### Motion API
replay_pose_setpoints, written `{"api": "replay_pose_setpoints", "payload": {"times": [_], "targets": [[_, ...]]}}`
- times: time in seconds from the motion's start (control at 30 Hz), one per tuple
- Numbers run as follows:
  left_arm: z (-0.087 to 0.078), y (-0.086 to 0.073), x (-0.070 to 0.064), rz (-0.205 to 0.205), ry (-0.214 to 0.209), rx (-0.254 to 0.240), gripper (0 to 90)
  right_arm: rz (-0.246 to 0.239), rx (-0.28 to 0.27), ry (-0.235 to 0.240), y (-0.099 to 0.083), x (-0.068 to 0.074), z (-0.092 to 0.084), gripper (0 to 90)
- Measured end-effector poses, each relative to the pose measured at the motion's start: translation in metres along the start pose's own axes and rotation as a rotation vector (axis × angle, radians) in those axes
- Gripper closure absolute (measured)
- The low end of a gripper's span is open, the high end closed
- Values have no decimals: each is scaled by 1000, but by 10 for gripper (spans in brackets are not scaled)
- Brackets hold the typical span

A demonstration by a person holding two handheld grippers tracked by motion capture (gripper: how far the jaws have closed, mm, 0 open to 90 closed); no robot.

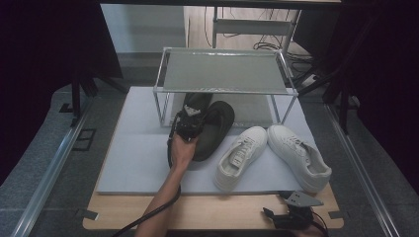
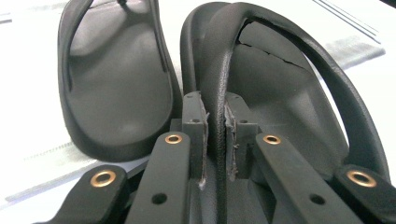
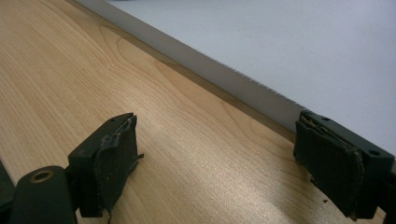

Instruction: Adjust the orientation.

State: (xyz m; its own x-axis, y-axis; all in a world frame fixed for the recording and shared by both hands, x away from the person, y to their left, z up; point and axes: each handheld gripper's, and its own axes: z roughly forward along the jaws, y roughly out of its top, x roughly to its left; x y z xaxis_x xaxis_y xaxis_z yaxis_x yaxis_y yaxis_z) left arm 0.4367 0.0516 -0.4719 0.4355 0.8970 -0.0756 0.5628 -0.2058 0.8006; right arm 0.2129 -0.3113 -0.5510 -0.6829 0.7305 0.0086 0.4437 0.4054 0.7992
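Wooden table, light-grained, under a pale grey mat covering most of the top; dark surroundings on both sides, cables on the floor behind. At the far end of the mat, a metal shoe rack with a bare mesh upper shelf.

Left gripper clamped nearly shut on the strap of a dark flip-flop, pads pressing the strap from both sides. In the high view, left gripper and hand at mid-mat, just before the rack's lower opening. Held flip-flop lying with its toe toward the rack. Second dark flip-flop close beside it, edges very near, touching or not unclear.

Right gripper wide open, holding nothing, over bare wood just short of the mat's front edge; in the high view, at the table's near right corner, well apart from the shoes.

Two white sneakers to the right of the flip-flops, side by side, the right one close to the mat's front right corner. Left half of the mat open. Rack posts at either side of the lower opening; table rails along both flanks.
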Motion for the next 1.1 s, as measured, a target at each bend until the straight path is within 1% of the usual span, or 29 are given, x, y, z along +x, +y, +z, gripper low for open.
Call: {"api": "replay_pose_setpoints", "payload": {"times": [0.13, 0.2, 0.23, 0.27, 0.33, 0.4, 0.47, 0.53, 0.63, 0.73, 0.8, 0.87, 0.9, 0.93, 0.97, 1.0, 1.03, 1.1], "targets": [[11, -1, -2, -41, 25, -5, 808, 1, 0, 2, 0, 0, 0, 135], [15, -1, -2, -45, 41, -3, 806, 2, 0, 2, 0, 0, 0, 135], [17, -2, -3, -65, 36, -3, 804, 2, 0, 3, 0, 0, 0, 135], [19, -2, -3, -73, 36, -2, 800, 2, 0, 2, 0, 0, 0, 135], [22, -4, -4, -76, 48, -2, 801, 1, -1, 3, 0, 0, 0, 135], [24, -5, -5, -89, 53, -7, 802, -1, -1, 2, 0, 0, 0, 135], [26, -5, -6, -86, 62, -8, 800, -2, -2, 1, 0, 0, 0, 135], [27, -6, -7, -86, 58, -6, 786, -1, -1, 2, 0, 0, 0, 134], [24, -6, -5, -88, 42, -18, 754, -1, -1, 3, 0, 0, 0, 135], [16, -4, -4, -61, 30, -29, 724, 0, -2, 3, 0, 0, 0, 135], [9, -4, -4, -39, 23, -35, 719, 0, -1, 2, 0, 0, 0, 134], [1, -6, -3, -23, 9, -39, 717, 0, -1, 1, 0, 0, 0, 134], [-3, -7, -2, -13, -9, -42, 715, 0, -1, 1, 0, 0, 0, 135], [-5, -8, -1, -5, -16, -40, 710, 0, -1, 1, 0, 0, 0, 135], [-9, -10, -1, 17, -19, -30, 706, 0, 0, 1, 0, 0, 0, 134], [-12, -12, 0, 28, -22, -27, 700, 0, -1, 1, 0, 0, 0, 134], [-16, -15, 1, 41, -38, -24, 701, 0, 0, 1, 0, 0, 0, 135], [-23, -22, 3, 42, -60, -20, 707, 0, 0, 0, 0, 0, 0, 134]]}}
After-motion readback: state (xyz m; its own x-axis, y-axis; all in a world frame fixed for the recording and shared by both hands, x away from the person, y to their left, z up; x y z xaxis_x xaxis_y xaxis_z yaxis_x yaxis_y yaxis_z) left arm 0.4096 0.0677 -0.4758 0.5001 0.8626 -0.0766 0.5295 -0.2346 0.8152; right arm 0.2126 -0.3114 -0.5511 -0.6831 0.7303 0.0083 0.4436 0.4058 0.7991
